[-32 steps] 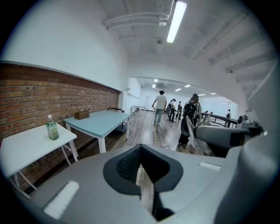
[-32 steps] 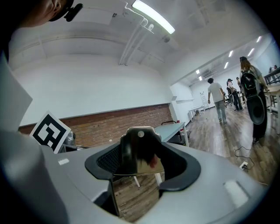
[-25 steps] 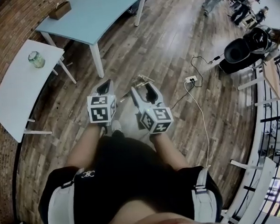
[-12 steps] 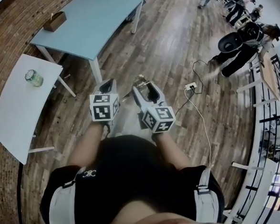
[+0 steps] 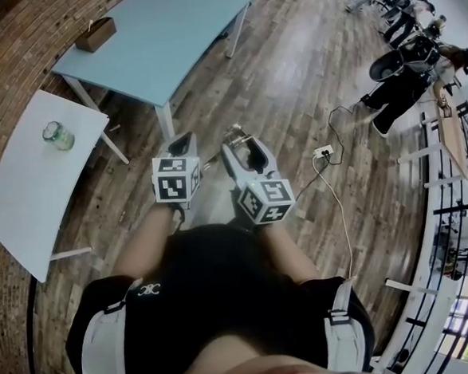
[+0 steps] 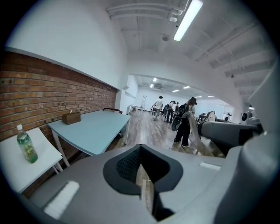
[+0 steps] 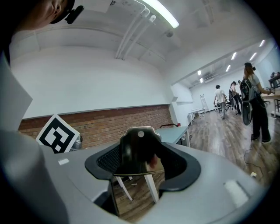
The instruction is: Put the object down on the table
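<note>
**Still carrying, nearing the tables**

Clamped with the right gripper (image 5: 245, 147) on the object (image 7: 138, 148): dark, glossy, held between widely spread jaws, with a brassy edge poking out at the tip. Carried over bare floor, above no table yet. Alongside, left gripper (image 6: 141, 175) closed on nothing.

No change in either grip or pose over the last second. Changed instead: drawn nearer to the blue table (image 5: 167, 35) and white table (image 5: 34, 180) ahead on the left, both shifted in the head view. Walked forward, evidently.

For the task: still in transit, set-down not begun. Probably some more steps needed before reaching over a tabletop.

Little in the way of writing. Black-and-white square markers on each cube (image 5: 265, 202). Small white emblem on the dark shirt, unreadable. Bottle (image 5: 58, 135) label and box (image 5: 95, 33) too small to read.
</note>
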Available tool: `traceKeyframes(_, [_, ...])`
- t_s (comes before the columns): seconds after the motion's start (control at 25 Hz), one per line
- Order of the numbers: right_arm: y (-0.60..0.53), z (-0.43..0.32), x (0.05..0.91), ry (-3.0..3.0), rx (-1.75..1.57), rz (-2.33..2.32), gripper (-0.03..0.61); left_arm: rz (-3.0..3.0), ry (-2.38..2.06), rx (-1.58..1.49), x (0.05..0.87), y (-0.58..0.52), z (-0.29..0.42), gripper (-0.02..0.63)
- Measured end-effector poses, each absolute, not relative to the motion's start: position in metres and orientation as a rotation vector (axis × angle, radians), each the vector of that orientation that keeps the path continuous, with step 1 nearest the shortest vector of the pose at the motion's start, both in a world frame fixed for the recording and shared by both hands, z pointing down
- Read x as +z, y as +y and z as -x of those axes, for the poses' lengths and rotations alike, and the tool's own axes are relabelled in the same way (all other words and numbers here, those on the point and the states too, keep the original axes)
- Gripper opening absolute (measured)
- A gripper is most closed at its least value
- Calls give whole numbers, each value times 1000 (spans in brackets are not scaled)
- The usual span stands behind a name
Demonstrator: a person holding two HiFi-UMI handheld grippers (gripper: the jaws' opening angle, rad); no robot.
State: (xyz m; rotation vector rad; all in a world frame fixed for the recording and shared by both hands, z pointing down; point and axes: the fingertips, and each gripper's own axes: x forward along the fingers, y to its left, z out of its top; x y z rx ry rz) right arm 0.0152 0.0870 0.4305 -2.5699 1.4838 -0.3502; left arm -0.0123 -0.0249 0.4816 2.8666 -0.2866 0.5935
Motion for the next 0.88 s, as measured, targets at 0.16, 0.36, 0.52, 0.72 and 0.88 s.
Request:
traceKeyframes(0.16, [73, -23, 430, 1508, -347, 2550, 295, -2867, -313, 606, 486, -39, 5, 0])
traceKeyframes(0.36, [56, -51, 432, 1534, -335, 2514, 293, -2878, -400, 594, 483, -65, -14, 0])
traceKeyframes(0.52, [40, -74, 427, 1574, -312, 2484, 293, -2880, -439, 599, 480, -76, -33, 0])
traceKeyframes(0.72, [26, -116, 430, 1614, -318, 2455, 293, -2875, -476, 621, 485, -86, -72, 0])
traceKeyframes(0.88, [19, -156, 430, 1631, -321, 2441, 293, -2867, -503, 635, 486, -94, -109, 0])
